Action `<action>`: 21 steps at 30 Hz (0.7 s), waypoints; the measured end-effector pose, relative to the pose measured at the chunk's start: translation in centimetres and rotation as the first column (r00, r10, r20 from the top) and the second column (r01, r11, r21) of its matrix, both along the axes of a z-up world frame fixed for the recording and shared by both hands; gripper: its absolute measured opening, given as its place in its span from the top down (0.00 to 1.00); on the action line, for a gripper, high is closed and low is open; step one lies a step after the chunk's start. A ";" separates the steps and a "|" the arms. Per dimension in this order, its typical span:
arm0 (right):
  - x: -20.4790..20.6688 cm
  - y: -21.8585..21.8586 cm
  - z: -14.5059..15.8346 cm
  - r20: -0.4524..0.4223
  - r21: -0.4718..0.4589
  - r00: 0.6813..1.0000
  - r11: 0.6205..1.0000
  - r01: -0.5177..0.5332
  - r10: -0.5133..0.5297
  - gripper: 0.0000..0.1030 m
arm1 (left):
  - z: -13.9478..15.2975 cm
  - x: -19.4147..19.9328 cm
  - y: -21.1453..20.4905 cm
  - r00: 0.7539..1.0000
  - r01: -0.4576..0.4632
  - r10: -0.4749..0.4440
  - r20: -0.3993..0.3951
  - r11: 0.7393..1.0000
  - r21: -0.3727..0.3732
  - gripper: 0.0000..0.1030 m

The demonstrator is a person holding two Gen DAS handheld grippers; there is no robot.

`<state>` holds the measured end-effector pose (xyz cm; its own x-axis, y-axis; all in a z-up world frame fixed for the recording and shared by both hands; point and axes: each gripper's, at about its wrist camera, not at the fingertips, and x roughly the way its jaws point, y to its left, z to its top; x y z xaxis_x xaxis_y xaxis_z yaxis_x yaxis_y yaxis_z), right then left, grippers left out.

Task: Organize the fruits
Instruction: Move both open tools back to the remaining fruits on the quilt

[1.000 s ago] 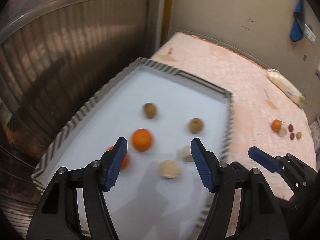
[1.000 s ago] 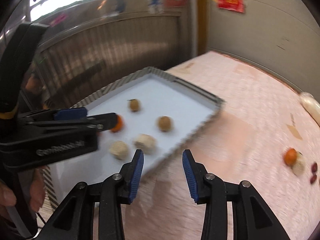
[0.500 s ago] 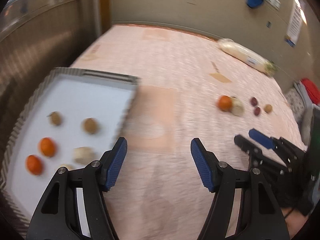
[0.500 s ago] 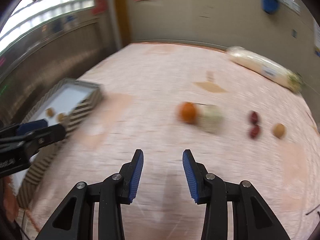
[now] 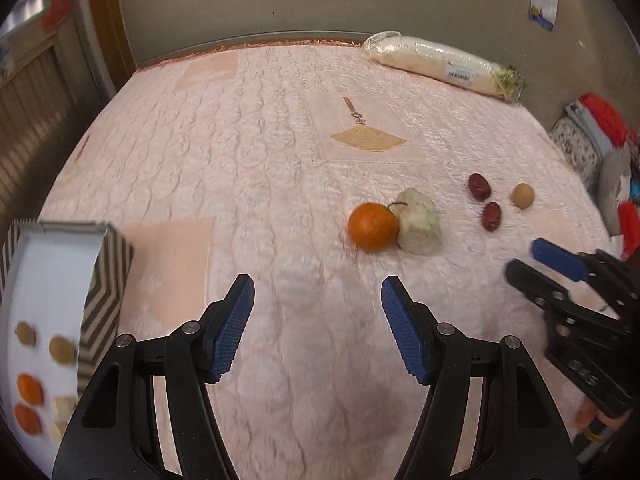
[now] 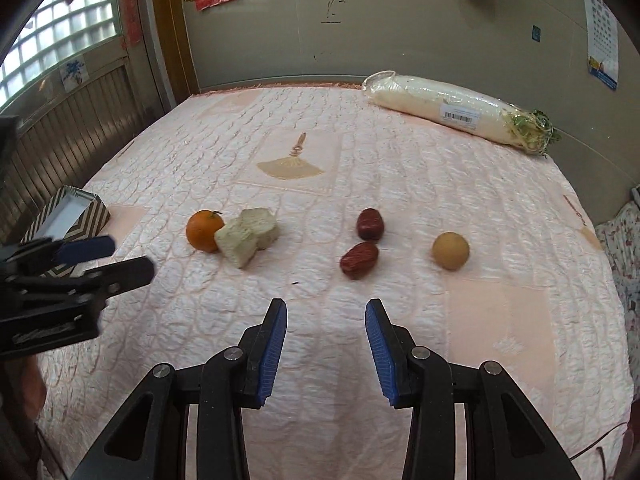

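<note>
Both tools hang empty over the pink quilted bedspread (image 6: 400, 184): the left gripper (image 5: 318, 316) gapes fairly wide, the right gripper (image 6: 326, 340) narrower. Ahead lies a round orange tangerine (image 6: 204, 230), touching a pale fibrous chunk (image 6: 246, 240). The tangerine looks light, firm but bruisable and inclined to roll, so pinch it across its middle. Two wrinkled red dates (image 6: 364, 244) and a tan ball-shaped fruit (image 6: 450, 250) sit further right. Only the left view shows inside the white striped-rim tray (image 5: 106, 280), which holds sorted fruit.
</note>
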<state>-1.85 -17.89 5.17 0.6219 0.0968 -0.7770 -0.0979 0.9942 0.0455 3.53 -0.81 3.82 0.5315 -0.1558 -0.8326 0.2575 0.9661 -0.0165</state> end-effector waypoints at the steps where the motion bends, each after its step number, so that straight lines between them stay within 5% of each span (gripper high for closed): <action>1: 0.1 -0.3 0.0 0.002 0.002 1.000 1.000 -0.001 0.001 0.62 | -0.2 0.3 -0.2 1.000 0.006 -0.006 0.001 1.000 0.004 0.35; 13: 1.1 -2.7 -0.8 -0.009 0.023 1.000 1.000 0.012 -0.012 0.62 | -1.6 2.9 -2.8 0.990 0.137 -0.139 0.027 0.990 0.045 0.35; 21: 2.6 -2.2 -1.5 -0.003 0.010 1.000 1.000 -0.010 0.010 0.62 | -2.1 3.5 -2.4 0.993 0.117 -0.117 0.015 0.993 0.005 0.35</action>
